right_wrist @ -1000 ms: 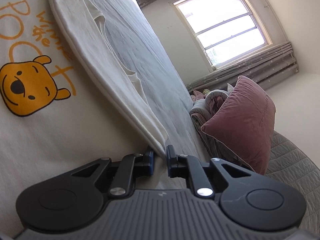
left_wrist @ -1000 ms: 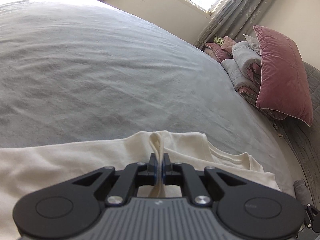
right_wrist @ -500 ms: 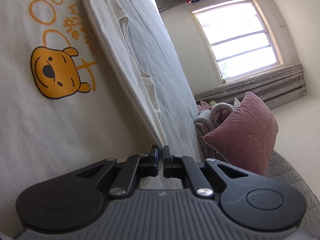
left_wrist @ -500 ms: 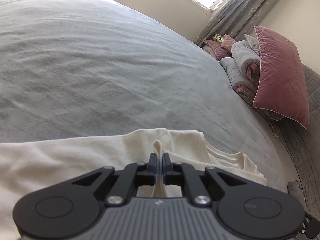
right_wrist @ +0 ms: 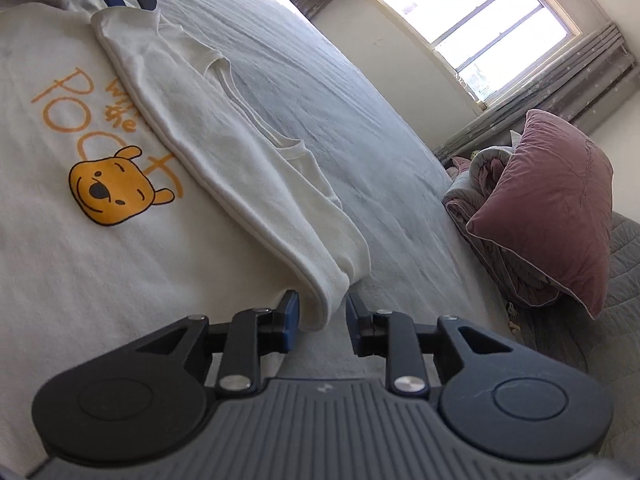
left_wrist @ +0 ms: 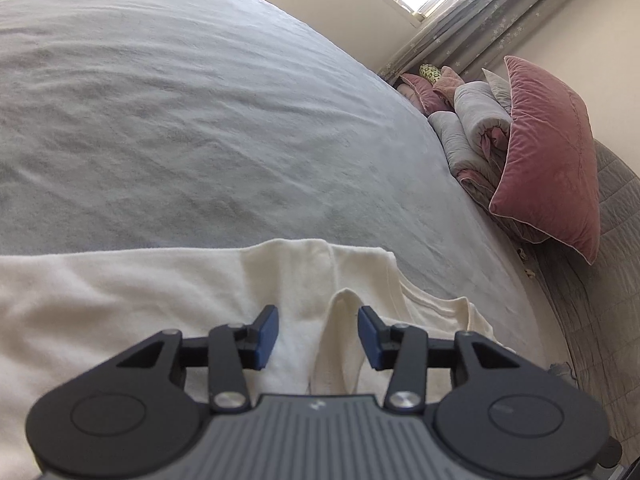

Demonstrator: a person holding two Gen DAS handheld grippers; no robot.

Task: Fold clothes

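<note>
Cream T-shirt, side folded over bear print; both claws apart.

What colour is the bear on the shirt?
Orange-yellow bear with black outlines, clearest in the right wrist view.

A pink pillow leans on rolled blankets beneath the window.

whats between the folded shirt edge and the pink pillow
Only bare grey bedspread lies between the shirt's folded edge and the pink pillow, clearest in the right wrist view.
</note>
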